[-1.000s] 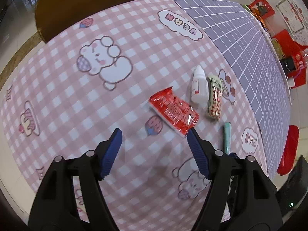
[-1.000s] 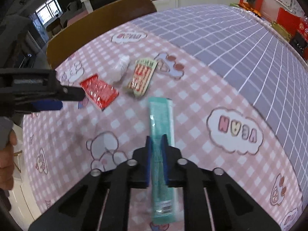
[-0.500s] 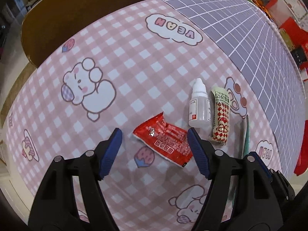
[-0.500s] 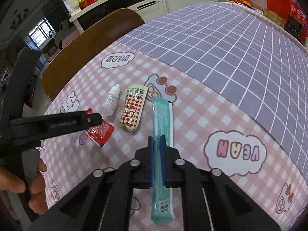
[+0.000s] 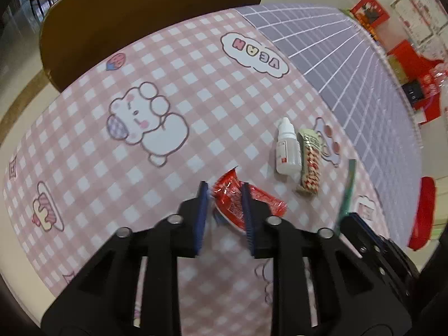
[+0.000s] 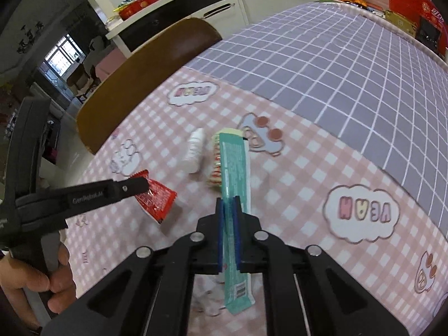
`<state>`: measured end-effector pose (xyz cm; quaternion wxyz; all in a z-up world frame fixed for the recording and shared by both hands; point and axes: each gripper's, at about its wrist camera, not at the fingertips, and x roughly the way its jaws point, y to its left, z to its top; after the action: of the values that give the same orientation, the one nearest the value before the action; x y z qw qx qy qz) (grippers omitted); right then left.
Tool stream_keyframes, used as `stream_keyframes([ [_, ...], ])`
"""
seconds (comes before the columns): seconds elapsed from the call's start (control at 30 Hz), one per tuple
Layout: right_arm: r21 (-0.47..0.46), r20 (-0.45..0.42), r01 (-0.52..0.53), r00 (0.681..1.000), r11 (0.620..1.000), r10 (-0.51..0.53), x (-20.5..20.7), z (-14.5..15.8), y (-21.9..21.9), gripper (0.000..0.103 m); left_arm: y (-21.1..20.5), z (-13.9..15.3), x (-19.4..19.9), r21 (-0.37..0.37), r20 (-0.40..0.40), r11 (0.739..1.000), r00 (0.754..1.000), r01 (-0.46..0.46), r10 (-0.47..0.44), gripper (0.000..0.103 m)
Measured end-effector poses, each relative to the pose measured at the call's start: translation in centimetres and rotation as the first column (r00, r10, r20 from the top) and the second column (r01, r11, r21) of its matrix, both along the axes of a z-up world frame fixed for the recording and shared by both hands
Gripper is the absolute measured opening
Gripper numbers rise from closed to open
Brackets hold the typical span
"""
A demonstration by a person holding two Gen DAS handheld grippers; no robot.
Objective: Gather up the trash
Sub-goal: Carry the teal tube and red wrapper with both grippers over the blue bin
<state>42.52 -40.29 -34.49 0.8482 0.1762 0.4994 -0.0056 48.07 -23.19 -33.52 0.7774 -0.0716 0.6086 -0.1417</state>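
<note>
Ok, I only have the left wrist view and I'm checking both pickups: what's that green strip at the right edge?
Observer: A long teal sachet, clamped between the pads of the right hand-held gripper.
Operator: And my red packet?
Observer: The left hand-held gripper has its jaws closing with the red packet between them. From the right, the packet sits at the tip and looks lifted off the cloth.
Operator: Anything else?
Observer: A hand grips that gripper's handle.

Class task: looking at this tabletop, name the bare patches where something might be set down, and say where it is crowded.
Free: the purple grid cloth beyond the litter, and the pink check left of the bear print. Crowded: the white dropper bottle and checked snack wrapper lie side by side, near the red packet.
</note>
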Motion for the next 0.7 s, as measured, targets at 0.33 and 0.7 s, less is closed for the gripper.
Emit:
stream_keyframes([
  [0.33, 0.029, 0.028, -0.087, 0.996, 0.996, 0.086, -0.3, 2.7, 8.5, 0.000, 9.6, 2.5, -3.4, -0.083, 0.013, 0.993, 0.996, -0.081, 0.083, 0.018],
  [0.7, -0.120, 0.008, -0.082, 0.996, 0.989, 0.084, -0.8, 2.3, 19.9, 0.004, 21.2, 2.8, -6.8, -0.106, -0.004, 0.984, 0.990, -0.140, 0.140, 0.018],
])
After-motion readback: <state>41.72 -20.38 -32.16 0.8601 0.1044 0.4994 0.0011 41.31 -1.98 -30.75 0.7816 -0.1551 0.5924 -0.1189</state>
